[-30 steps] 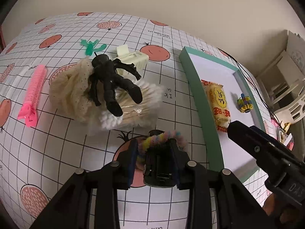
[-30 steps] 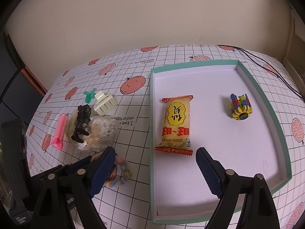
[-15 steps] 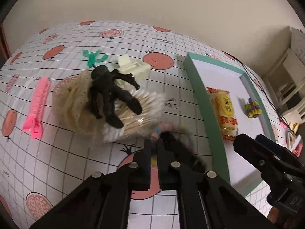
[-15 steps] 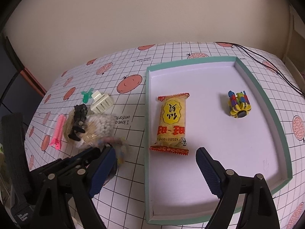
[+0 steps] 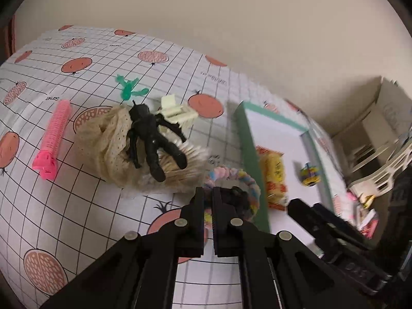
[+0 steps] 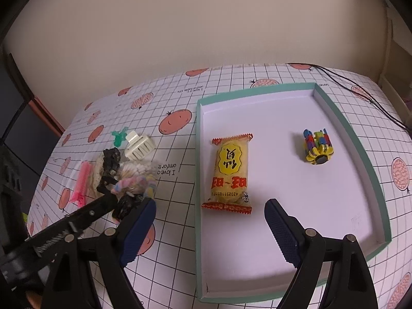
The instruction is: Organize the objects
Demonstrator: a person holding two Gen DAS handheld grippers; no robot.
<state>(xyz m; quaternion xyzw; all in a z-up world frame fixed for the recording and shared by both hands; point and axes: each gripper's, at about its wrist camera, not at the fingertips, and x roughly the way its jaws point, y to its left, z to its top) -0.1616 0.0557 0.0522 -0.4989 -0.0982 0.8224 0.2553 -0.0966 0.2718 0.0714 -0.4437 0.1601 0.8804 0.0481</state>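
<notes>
My left gripper (image 5: 208, 193) is shut on a pastel braided ring (image 5: 233, 176) that has a black piece (image 5: 238, 198) attached. The ring hangs beside the green rim of the white tray (image 5: 248, 141). In the right wrist view the ring (image 6: 136, 182) sits in front of the pile, with the left gripper (image 6: 117, 197) reaching in from the left. My right gripper (image 6: 209, 206) is open and holds nothing, hovering over the tray's near left part. In the tray (image 6: 334, 110) lie a yellow snack pack (image 6: 231, 172) and a small colourful toy (image 6: 318, 146).
On the tomato-print cloth left of the tray sits a pile: a black toy figure (image 5: 149, 136), a cream lace scrunchie (image 5: 108, 139), a bag of cotton swabs (image 5: 180, 170) and a cream hair claw (image 5: 177, 112). A pink roller (image 5: 52, 139) and a green figure (image 5: 128, 88) lie nearby.
My left gripper went from open around the pastel ring to shut on it, then carried it up and right toward the tray. The right gripper stayed open and barely moved.
</notes>
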